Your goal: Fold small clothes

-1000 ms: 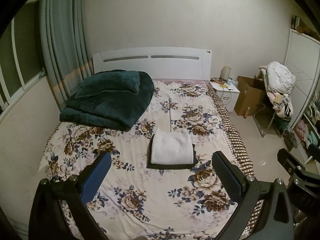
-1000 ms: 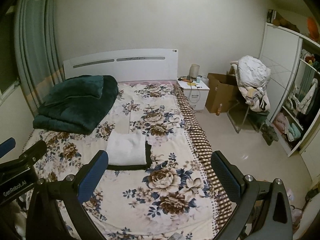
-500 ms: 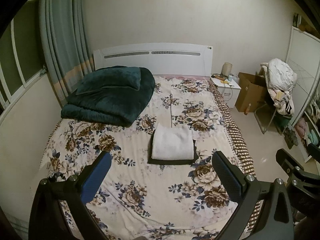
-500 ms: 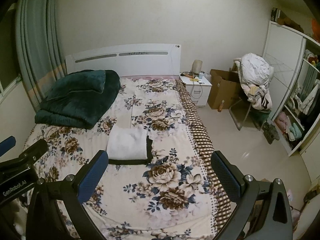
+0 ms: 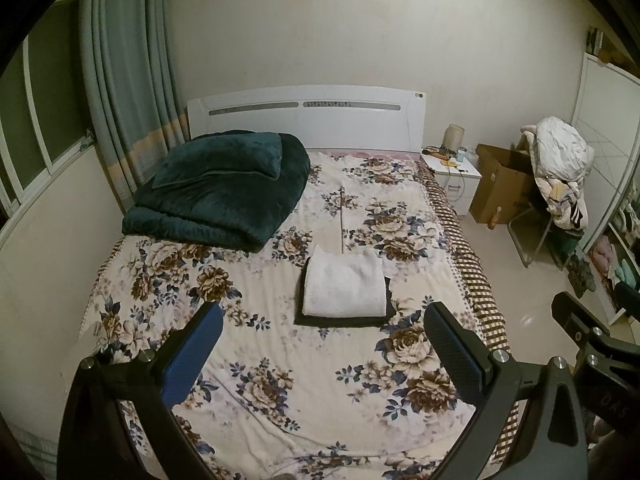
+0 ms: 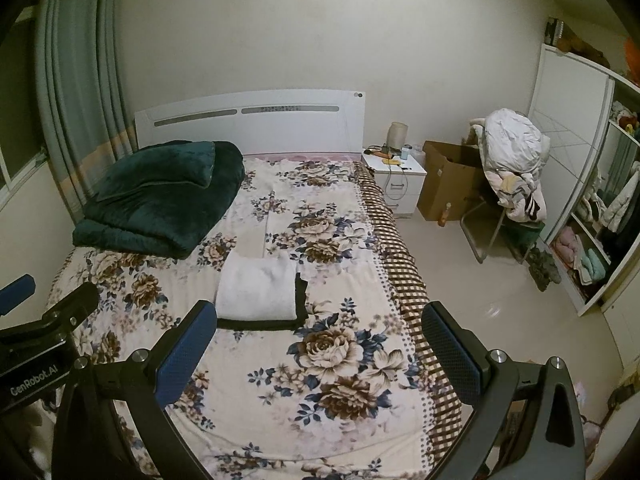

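A folded white garment (image 5: 343, 286) lies on top of a folded black garment (image 5: 340, 321) in the middle of the floral bed (image 5: 280, 380). The same stack shows in the right wrist view, white piece (image 6: 258, 287) over black piece (image 6: 301, 294). My left gripper (image 5: 320, 348) is open and empty, held well above and short of the stack. My right gripper (image 6: 316, 346) is open and empty, held above the bed to the right of the stack. Part of the left gripper's body (image 6: 40, 332) shows at the left edge of the right wrist view.
A folded dark green blanket (image 5: 216, 190) lies at the head of the bed on the left. A white nightstand (image 6: 394, 178), a cardboard box (image 6: 448, 184), a chair piled with clothes (image 6: 512, 168) and an open wardrobe (image 6: 592, 216) stand to the right. Curtains (image 5: 128, 80) hang left.
Both grippers have pulled back and risen from the bed, so the stack looks smaller and farther away. Both jaws stay open. The stack has not moved.
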`<state>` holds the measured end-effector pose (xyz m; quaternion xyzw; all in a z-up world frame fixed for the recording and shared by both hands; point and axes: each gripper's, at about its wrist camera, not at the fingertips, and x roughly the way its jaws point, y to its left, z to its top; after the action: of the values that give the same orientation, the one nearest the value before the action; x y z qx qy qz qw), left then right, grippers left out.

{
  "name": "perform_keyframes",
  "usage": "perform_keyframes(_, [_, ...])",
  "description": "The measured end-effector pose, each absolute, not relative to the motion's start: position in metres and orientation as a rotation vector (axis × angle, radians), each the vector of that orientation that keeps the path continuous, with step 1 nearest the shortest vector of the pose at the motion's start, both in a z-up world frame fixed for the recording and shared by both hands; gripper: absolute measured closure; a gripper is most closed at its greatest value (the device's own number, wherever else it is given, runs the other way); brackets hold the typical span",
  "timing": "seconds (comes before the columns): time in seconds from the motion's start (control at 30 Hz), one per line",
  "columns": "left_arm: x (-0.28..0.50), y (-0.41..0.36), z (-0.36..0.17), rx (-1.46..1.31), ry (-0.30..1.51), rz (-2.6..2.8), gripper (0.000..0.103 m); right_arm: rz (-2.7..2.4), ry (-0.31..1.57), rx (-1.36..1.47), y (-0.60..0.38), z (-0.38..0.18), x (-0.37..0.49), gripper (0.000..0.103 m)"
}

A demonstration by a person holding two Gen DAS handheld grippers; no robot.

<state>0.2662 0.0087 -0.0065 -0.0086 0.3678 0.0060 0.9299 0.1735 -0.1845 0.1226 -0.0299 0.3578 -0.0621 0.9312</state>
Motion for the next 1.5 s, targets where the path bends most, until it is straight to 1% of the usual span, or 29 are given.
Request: perform_keyframes(1.5, [0.254, 0.011, -0.004, -0.019, 0.744, 0.024, 0.0, -0.124, 0.724, -0.063, -0.181, 0.125, 0.177, 0.0])
